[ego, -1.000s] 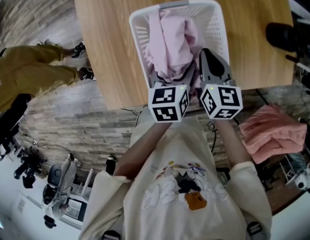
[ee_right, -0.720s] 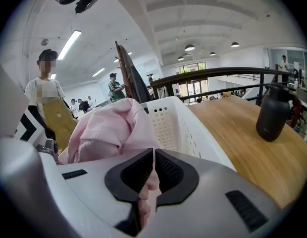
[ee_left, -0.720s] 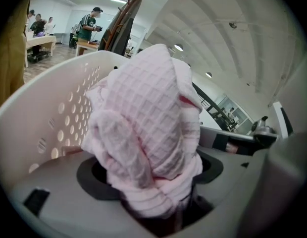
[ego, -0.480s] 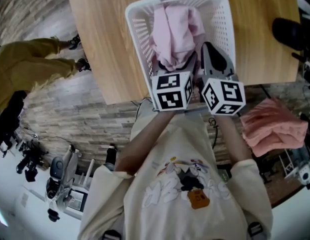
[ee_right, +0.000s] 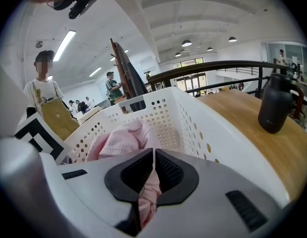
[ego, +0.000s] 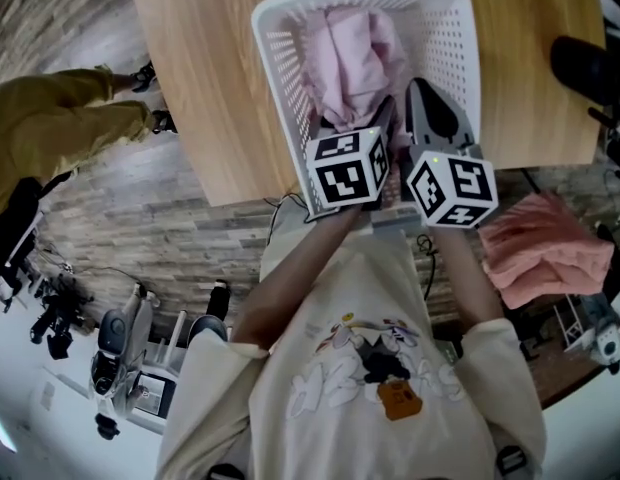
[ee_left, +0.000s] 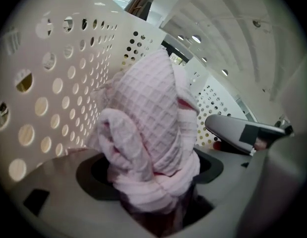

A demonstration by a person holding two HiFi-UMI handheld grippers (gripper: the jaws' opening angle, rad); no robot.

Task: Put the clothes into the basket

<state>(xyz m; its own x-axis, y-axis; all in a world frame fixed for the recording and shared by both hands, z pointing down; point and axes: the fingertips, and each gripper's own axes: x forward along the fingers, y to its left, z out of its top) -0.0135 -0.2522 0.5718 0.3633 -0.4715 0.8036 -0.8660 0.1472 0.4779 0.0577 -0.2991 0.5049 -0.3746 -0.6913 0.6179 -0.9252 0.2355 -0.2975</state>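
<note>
A white perforated basket (ego: 272, 63) stands on the wooden table (ego: 205, 78). A pale pink waffle-knit garment (ego: 355, 53) lies bunched inside it. Both grippers reach in over the basket's near rim, side by side. My left gripper (ee_left: 153, 175) has its jaws wide around a thick roll of the pink garment (ee_left: 153, 113), which fills the gap, close to the basket wall (ee_left: 54, 83). My right gripper (ego: 430, 113) is nearly closed, and in the right gripper view its jaws (ee_right: 152, 177) pinch a thin fold of the same garment (ee_right: 119, 140).
A second, salmon-pink garment (ego: 545, 253) lies to the right, below table level. A black bottle (ee_right: 276, 103) stands on the table right of the basket. A person in mustard clothes (ego: 50, 128) stands to the left of the table.
Both grippers have moved forward over the basket's near rim, carrying the pink garment deeper into the basket. Their grips look unchanged.
</note>
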